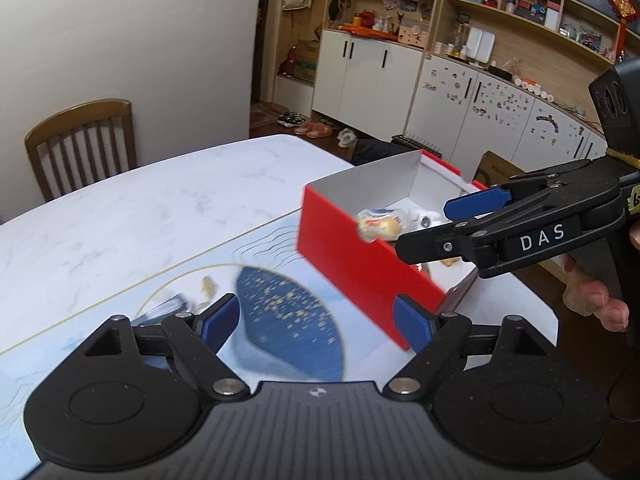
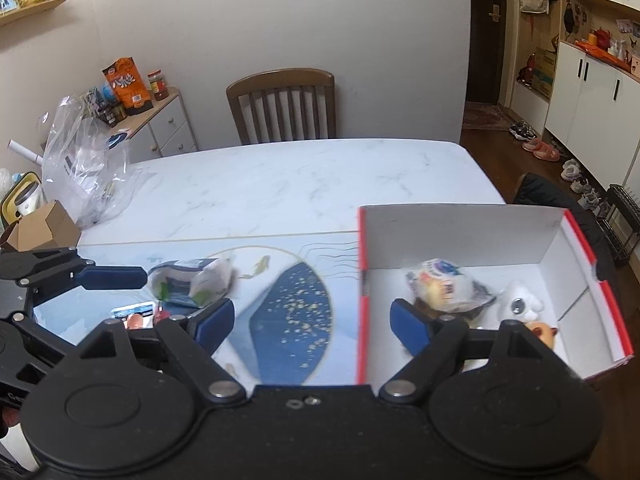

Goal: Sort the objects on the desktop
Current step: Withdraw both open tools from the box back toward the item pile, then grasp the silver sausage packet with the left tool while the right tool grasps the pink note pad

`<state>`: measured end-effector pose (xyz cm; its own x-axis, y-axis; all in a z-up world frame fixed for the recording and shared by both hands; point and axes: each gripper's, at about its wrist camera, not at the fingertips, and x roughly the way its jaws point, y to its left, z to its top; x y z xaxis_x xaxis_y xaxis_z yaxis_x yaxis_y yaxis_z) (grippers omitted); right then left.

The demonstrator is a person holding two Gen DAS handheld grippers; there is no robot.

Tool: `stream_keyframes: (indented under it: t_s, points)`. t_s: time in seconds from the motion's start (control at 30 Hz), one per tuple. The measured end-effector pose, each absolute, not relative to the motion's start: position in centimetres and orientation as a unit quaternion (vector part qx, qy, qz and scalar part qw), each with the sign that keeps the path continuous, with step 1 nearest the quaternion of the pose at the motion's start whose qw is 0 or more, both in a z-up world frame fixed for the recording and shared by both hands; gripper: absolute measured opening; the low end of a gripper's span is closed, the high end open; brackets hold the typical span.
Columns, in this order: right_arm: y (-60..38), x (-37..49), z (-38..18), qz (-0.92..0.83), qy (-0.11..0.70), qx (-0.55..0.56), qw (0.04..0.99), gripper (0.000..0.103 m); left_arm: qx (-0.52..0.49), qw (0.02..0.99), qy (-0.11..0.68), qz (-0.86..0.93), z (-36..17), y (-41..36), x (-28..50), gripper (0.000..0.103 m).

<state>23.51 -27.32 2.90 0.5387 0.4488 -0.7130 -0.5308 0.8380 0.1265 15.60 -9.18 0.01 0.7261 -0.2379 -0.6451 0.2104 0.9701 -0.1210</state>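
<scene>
Red box ahead-right of right claw, holding wrapped bun and white plush toy. Crumpled snack packets on counter mat, ahead-left, beside left claw. Both claws spread wide, empty. Risk: slippery, crushable film wrappers escaping pinch; loose packets sliding.

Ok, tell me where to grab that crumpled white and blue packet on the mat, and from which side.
Take the crumpled packet by its raised white fold at the right end, coming from above. It lies low and flat on the mat, so a side approach would likely scrape the mat. The left hand-held gripper is nearest, just to its left, jaws open; the small phone-like item lies close in front, so close gently.
</scene>
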Motion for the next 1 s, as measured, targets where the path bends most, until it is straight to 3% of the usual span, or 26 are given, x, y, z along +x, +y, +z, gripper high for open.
stream_keyframes:
  t_s: [0.17,0.33,0.43,1.0]
  points:
    - [-25.0,22.8,2.5,0.279,0.39,-0.056,0.875,0.086,-0.021,0.931,0.352,-0.095,-0.8,-6.6,14.2,0.098]
    - [-22.7,22.3,1.9,0.29,0.391,-0.059,0.872,0.09,-0.021,0.93,0.362,-0.066,-2.2,-3.8,13.1,0.102]
    - [-21.5,22.1,1.6,0.291,0.388,-0.06,0.873,0.095,-0.024,0.925,0.375,-0.056,-3.2,-2.3,12.7,0.102]
    - [-15.7,21.8,-1.8,0.301,0.396,-0.095,0.862,0.097,-0.045,0.901,0.432,-0.006,-9.1,3.1,12.1,0.102]
